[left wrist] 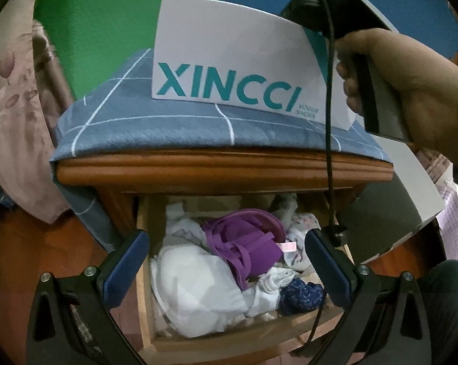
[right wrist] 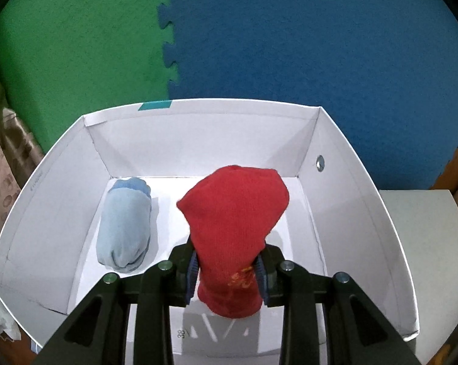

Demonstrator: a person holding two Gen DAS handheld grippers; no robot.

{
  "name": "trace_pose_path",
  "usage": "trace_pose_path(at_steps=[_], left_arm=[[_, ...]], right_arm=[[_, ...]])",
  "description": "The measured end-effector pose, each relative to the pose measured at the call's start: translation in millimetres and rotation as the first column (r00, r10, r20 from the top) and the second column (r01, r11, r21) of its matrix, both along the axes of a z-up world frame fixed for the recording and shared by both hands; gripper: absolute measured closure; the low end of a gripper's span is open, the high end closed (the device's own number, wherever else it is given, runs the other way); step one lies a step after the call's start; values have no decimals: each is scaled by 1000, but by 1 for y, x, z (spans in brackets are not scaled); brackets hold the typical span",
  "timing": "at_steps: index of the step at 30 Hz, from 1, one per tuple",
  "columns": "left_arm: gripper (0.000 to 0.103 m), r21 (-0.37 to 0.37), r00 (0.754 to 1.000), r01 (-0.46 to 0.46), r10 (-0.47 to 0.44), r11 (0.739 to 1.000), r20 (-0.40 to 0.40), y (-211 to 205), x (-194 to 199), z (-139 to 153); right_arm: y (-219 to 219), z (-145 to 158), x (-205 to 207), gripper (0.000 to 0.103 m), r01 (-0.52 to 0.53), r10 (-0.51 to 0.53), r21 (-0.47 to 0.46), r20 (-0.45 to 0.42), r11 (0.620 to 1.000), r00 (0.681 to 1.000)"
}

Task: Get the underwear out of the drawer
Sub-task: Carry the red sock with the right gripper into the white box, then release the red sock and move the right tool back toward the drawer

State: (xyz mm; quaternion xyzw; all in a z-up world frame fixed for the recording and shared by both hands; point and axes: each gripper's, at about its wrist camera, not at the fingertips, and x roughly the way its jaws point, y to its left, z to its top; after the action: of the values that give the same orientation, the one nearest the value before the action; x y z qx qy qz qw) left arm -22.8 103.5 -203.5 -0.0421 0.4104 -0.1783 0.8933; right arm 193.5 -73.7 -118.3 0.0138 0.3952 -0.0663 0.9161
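Underwear is partly moved: a blue roll (right wrist: 126,223) lies by the box's (right wrist: 344,200) left wall, the right gripper (right wrist: 227,269) clamps a red roll (right wrist: 235,222) over it, and more fills the drawer (left wrist: 145,276) below the left gripper's (left wrist: 225,263) spread fingers.

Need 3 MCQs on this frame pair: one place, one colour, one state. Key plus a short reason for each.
1. Where is the light blue roll?
A) in the drawer
B) in the white box, left of the red roll
C) on the blue cloth

2. What colour is the roll between the right hand-held gripper pads?
A) red
B) purple
C) white

3. How is the left hand-held gripper?
A) shut on the purple garment
B) shut on nothing
C) open, empty, over the open drawer

Key: 1 B, it lies on the box floor beside the red roll. 2 A, the pads squeeze a red bundle. 3 C, its fingers stand wide apart with the purple garment lying loose in the drawer.
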Motion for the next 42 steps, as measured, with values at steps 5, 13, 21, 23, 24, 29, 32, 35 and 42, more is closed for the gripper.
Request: trace_pose_path(at_steps=[5, 13, 21, 23, 24, 29, 32, 35, 42], left_arm=[[2, 10, 1000, 11, -11, 1000, -20, -5, 0, -6], [2, 18, 998, 14, -13, 1000, -56, -9, 2, -15], [2, 76, 997, 61, -58, 995, -47, -17, -1, -26], [2, 96, 999, 49, -47, 994, -25, -15, -3, -28], [2, 103, 999, 45, -44, 994, -17, -13, -3, -30], [2, 137, 999, 48, -45, 989, -30, -12, -5, -45], [2, 134, 997, 78, -74, 988, -34, -17, -10, -54], [2, 61, 994, 97, -94, 993, -47, -14, -18, -64], [2, 93, 996, 69, -63, 993, -66, -16, -32, -87]], right_arm=[[-1, -1, 0, 71, -14, 14, -2, 0, 1000, 1000], [-5, 2, -3, 45, -31, 31, 12, 3, 999, 1000], [-3, 6, -15, 31, -61, 59, 34, 44, 998, 997], [-6, 21, -35, 31, -63, 60, 16, 113, 998, 992], [-8, 30, -47, 31, -63, 61, 11, 148, 998, 987], [-45, 65, -123, 28, -107, 108, -18, 259, 994, 960], [-70, 62, -174, 24, -92, 124, -119, 297, 989, 947], [-105, 41, -228, 22, -76, 113, -134, 299, 988, 948], [-135, -48, -278, 22, -96, 99, -25, 192, 995, 976]])
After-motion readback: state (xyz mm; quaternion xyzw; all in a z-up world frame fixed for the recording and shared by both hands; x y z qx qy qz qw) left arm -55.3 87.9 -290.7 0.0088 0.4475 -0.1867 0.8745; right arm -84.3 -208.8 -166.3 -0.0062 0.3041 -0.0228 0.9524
